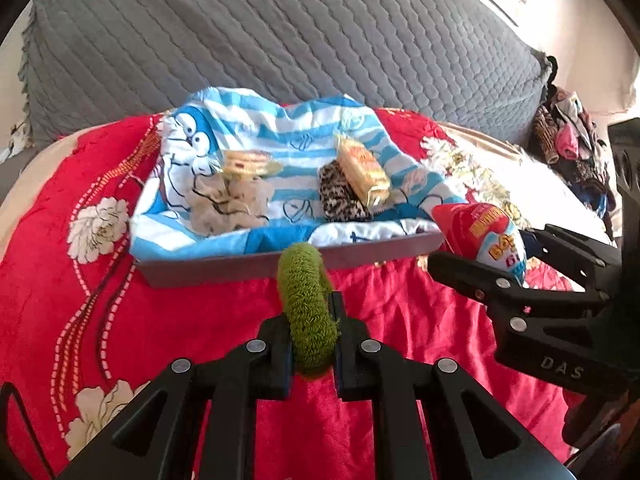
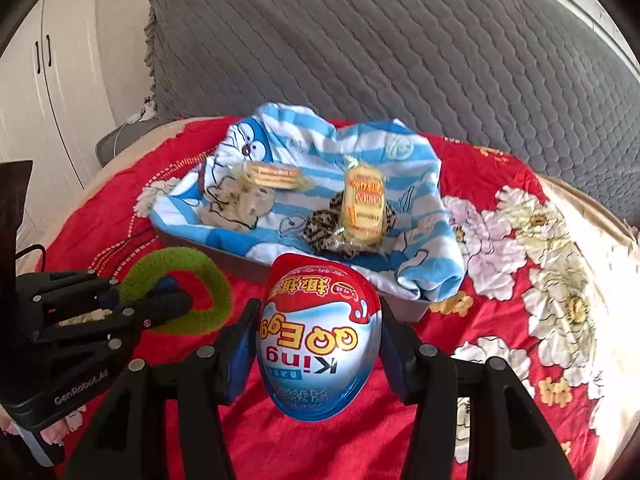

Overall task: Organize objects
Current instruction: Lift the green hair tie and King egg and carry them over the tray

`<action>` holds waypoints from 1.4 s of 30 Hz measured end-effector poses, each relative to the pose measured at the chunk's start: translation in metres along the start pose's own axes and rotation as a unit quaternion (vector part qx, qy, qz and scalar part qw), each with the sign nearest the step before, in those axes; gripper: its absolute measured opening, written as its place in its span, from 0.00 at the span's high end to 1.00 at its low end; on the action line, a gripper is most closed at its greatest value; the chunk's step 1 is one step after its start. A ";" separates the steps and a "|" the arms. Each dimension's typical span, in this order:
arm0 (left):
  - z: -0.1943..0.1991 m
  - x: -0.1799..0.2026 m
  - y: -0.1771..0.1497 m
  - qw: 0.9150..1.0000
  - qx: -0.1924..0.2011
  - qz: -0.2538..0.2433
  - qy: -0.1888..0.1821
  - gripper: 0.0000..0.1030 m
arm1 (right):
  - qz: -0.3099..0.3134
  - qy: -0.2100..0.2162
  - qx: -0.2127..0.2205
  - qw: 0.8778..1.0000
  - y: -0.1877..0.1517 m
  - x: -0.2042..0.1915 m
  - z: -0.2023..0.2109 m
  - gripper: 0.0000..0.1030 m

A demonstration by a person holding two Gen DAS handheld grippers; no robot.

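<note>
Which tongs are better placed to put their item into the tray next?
Probably the left tongs: their green ring hangs right before the tray edge. The right tongs, holding the egg, sit off toward its corner.

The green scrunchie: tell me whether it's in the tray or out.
Out. The green scrunchie is pinched in the left gripper, held over the red blanket in front of the tray.
</note>
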State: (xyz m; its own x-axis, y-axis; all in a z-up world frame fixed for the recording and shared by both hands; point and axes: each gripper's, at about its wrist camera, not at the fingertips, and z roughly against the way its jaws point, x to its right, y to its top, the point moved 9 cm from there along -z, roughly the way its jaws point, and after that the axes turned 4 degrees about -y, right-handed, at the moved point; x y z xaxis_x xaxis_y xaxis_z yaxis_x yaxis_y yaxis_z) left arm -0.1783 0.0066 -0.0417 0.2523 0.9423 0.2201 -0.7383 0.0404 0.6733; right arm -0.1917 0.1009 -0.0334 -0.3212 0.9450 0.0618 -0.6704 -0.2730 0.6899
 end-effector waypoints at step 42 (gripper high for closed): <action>-0.076 -0.069 0.123 0.996 0.023 -0.011 0.082 0.86 | 0.007 -0.013 0.007 1.000 0.102 -0.002 -0.097 0.47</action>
State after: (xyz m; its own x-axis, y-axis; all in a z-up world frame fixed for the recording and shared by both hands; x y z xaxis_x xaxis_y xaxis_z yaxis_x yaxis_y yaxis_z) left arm -0.3334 -0.0279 -0.0276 0.1602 0.9831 0.0890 -0.7032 0.0503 0.7093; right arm -0.3244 0.0535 -0.0327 -0.3133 0.9454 0.0900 -0.6570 -0.2843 0.6982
